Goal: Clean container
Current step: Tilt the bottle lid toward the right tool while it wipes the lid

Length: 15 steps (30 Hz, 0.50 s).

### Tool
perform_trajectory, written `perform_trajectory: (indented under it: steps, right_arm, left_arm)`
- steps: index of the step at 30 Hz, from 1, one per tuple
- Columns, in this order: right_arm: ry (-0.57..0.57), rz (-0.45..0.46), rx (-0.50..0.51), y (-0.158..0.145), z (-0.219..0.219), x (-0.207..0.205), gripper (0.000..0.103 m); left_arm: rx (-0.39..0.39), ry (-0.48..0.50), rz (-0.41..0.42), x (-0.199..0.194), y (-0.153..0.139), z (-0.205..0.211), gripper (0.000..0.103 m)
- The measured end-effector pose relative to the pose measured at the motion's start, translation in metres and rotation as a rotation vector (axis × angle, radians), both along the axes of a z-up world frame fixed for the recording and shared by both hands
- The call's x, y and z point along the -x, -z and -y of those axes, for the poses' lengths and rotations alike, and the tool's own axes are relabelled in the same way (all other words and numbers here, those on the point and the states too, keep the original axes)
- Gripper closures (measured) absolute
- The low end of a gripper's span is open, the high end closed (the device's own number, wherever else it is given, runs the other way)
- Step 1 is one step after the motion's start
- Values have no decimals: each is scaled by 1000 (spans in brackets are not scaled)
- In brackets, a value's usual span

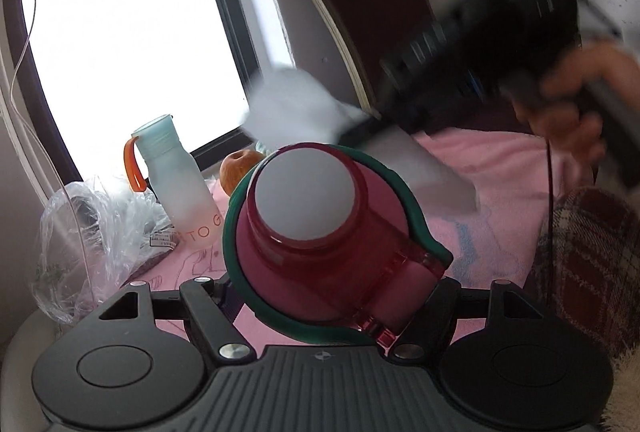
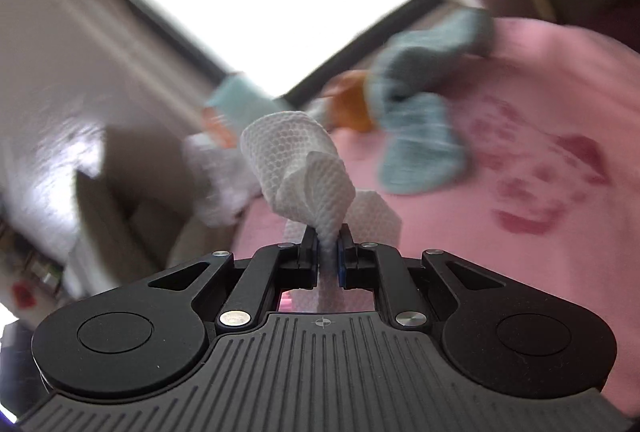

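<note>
Inspecting the grips, we found the left gripper [image 1: 332, 272] clamped on the red container [image 1: 320, 228], its grey base facing away, above the pink cloth [image 1: 500, 168]. The right gripper [image 2: 329, 248], pinching a white wipe [image 2: 304, 168], hovered just beyond that base.

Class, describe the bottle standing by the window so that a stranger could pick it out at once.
Start at the bright window. Below its sill, on the pink cloth, stands a frosted bottle beside a crumpled plastic bag. Only it has a pale blue cap and an orange loop.
</note>
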State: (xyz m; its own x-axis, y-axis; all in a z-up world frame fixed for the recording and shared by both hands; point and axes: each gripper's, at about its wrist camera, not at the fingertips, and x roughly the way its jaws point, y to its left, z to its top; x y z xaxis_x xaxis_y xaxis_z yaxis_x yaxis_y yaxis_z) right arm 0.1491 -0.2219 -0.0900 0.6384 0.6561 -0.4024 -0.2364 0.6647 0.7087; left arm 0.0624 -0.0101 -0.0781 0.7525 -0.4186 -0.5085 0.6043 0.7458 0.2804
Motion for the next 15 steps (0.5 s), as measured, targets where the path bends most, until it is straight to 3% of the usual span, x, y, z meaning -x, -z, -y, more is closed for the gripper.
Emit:
perform_trajectory:
  steps: [4,8,11,15]
  right_arm:
    - [-291,59,-59,-50,-40,-10,90]
    - [-491,-55,45,-59,-89,-35,90]
    - [-487,-146,188,-35,-113,-58,92]
    - [-305,-196,269,-1,-102,-81,94]
  left_arm:
    - [-97,49,68,9,5,13,33]
    - [-135,65,88,10,7,17,33]
    - [-129,64,84,9,7,15,32]
    - [-72,29,45,-1,4,7,32]
